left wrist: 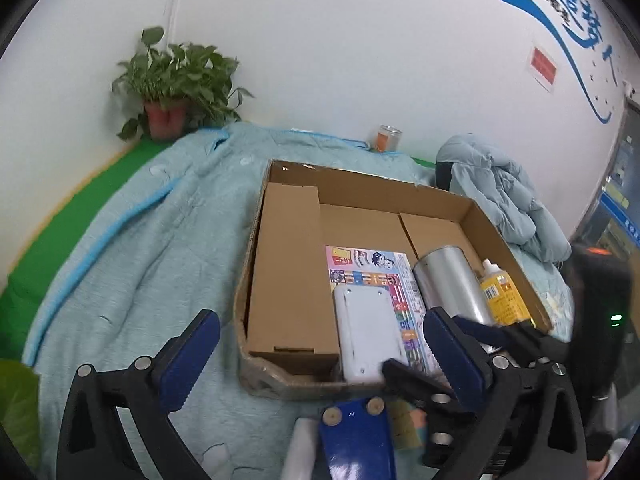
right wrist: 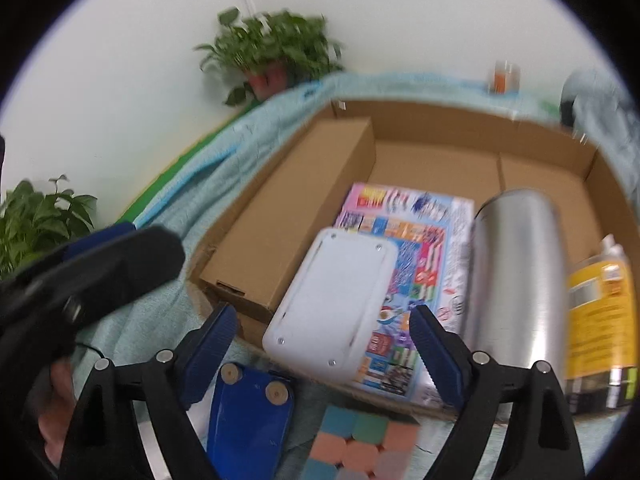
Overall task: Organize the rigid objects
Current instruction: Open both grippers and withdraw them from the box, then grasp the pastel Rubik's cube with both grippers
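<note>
- On the pale blue blanket sits the big cardboard tray, already part packed, so the step I judge to be in hand is fetching the next loose piece and finding it a slot.
- Along the tray's left wall lies a long brown carton; the far half of the floor is bare, and that looks to me the best place for what comes next.
- Beside it a colourful flat box lies flat, with a white plastic case on top, its near end jutting over the tray's front edge. I'd nudge that case further in before adding more, as it could tip out.
- Right of those a silver can lies on its side, a yellow bottle next to it; a round can may roll if bumped.
- Outside the tray, just in front of it on the blanket, waits a pastel puzzle cube, probably the next pick.
- Left tool: jaws spread wide, nothing between the pads.
- Right tool: jaws apart too, empty, poised above the cube; lower squarely onto flat faces, not corners.
</note>
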A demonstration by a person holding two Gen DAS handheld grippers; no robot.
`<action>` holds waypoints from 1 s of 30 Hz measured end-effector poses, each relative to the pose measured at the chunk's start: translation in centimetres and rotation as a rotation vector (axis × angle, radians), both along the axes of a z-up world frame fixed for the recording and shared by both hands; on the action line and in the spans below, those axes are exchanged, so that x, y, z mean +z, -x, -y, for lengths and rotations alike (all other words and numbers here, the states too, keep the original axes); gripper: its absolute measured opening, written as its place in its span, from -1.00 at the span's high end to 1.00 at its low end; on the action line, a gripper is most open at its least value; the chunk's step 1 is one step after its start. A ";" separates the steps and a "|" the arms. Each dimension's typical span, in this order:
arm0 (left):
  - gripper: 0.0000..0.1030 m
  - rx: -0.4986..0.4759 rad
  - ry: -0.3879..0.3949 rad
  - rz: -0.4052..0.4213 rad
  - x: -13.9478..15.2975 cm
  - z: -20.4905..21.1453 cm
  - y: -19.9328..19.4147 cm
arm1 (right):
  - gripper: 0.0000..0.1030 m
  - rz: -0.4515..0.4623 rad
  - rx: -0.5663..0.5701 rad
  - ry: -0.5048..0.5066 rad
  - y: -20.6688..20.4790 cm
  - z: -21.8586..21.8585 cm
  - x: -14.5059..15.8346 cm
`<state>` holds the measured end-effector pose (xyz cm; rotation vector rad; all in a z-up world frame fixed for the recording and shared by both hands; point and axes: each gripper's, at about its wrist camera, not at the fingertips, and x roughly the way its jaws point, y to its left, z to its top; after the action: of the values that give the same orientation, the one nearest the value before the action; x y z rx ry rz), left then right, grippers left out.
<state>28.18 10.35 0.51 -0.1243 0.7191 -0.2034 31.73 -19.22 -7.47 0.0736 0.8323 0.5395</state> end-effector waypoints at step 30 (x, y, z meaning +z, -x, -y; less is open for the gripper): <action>-0.99 0.070 -0.090 0.013 -4.3 3.3 13.2 | -0.65 -0.070 -0.067 0.041 5.7 2.0 -7.6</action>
<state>14.95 7.02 -3.80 -0.0619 0.7081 -0.1043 26.04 -21.24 -15.07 0.0825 0.9053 0.4589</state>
